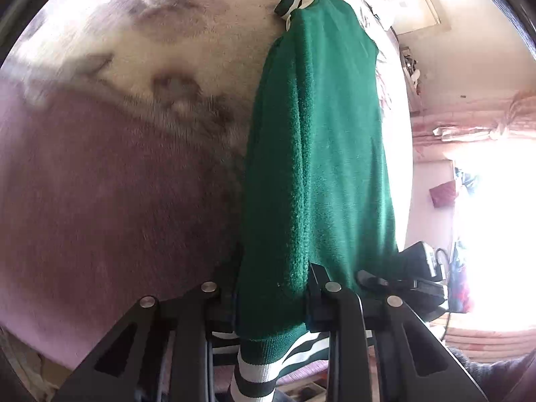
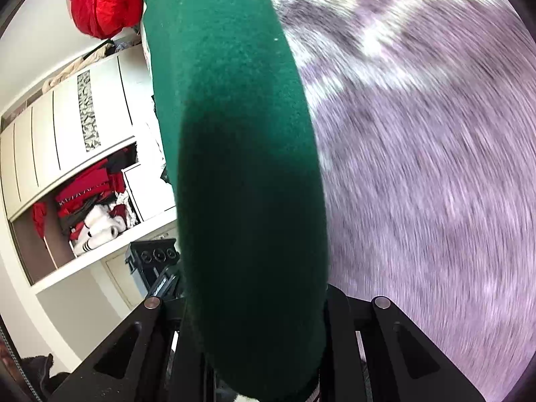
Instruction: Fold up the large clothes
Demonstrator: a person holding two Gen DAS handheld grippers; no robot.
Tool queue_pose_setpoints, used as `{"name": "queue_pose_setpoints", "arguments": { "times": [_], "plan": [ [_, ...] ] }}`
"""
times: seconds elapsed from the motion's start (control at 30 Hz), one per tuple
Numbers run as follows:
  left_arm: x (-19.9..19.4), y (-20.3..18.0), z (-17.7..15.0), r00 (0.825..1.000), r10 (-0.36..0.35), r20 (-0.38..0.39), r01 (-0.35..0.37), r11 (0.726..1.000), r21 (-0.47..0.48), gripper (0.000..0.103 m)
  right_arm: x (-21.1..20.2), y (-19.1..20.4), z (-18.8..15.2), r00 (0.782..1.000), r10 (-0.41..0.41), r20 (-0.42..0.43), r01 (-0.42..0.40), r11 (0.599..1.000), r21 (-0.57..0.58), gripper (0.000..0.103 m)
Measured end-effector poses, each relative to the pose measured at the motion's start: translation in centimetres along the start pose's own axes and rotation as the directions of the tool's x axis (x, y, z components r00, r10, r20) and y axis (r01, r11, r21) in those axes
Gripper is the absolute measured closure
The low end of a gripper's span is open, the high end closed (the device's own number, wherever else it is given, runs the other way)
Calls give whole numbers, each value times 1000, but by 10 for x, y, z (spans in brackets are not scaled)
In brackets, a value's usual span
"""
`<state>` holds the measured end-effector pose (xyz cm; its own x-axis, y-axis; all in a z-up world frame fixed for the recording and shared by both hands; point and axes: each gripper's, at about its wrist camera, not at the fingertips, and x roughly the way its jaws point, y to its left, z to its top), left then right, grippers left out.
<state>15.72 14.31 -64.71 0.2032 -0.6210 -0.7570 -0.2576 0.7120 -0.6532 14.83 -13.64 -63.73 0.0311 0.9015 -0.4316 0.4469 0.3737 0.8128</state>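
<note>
A dark green fleece garment [image 1: 321, 154] with green-and-white striped ribbed trim [image 1: 254, 368] hangs stretched in the air. My left gripper [image 1: 273, 288] is shut on its lower edge near the striped hem; a striped cuff [image 1: 289, 3] shows at the far end. In the right wrist view the same green garment [image 2: 241, 167] fills the middle, and my right gripper [image 2: 254, 301] is shut on it. The fingertips of both grippers are hidden by the cloth.
A furry pink, white and grey blanket [image 1: 110, 181] lies beneath, also in the right wrist view [image 2: 435, 167]. An open white wardrobe [image 2: 83, 154] with red clothes, a red jacket [image 2: 100, 0], a bright window [image 1: 492, 227] and pink curtains [image 1: 475, 124] surround it.
</note>
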Motion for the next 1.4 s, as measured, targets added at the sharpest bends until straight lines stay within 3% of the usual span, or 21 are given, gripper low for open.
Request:
{"name": "queue_pose_setpoints", "arguments": {
  "times": [0.2,0.33,0.5,0.6,0.67,0.83,0.87,0.93,0.97,1.07,1.23,1.3,1.4],
  "plan": [
    [-11,6,-67,994,-1,-111,-8,996,-86,80,-30,-21,-71,996,-48,-73,53,997,62,84],
    [-11,7,-88,981,-32,-191,14,995,-97,80,-47,-38,-114,991,-60,-124,75,990,122,84],
    [46,34,-61,964,-46,-263,15,993,-119,74,-25,-51,-89,974,-145,-171,161,983,83,77],
    [70,54,-54,957,-62,-284,23,990,-139,58,-11,-69,-77,950,-217,-226,235,970,58,59],
    [77,54,-50,956,-90,-280,53,989,-138,48,-8,-76,-74,951,-202,-234,222,973,62,56],
    [67,37,-58,975,-31,-222,14,997,-80,51,1,-81,-73,958,-147,-246,165,985,50,57],
    [62,31,-60,978,-21,-207,7,998,-66,62,5,-74,-75,960,-152,-235,165,986,36,72],
    [49,19,-64,982,10,-190,-15,1000,-24,83,5,-60,-84,962,-145,-230,155,988,24,81],
    [40,16,-65,984,0,-179,-4,1000,-26,88,2,-50,-88,963,-139,-229,147,989,16,83],
    [9,0,-60,988,-58,-142,49,997,-65,90,-10,-17,-102,968,-95,-231,96,995,-7,85],
    [-43,-55,-25,987,-148,-57,148,989,-12,90,-47,64,-108,981,22,-195,-35,998,-61,86],
    [-53,-80,-1,982,-190,-18,190,982,21,90,-60,99,-99,983,71,-171,-87,992,-88,86],
    [-69,-99,52,972,-227,56,223,972,71,90,-85,151,-54,982,144,-123,-159,979,-126,86]
  ]
}}
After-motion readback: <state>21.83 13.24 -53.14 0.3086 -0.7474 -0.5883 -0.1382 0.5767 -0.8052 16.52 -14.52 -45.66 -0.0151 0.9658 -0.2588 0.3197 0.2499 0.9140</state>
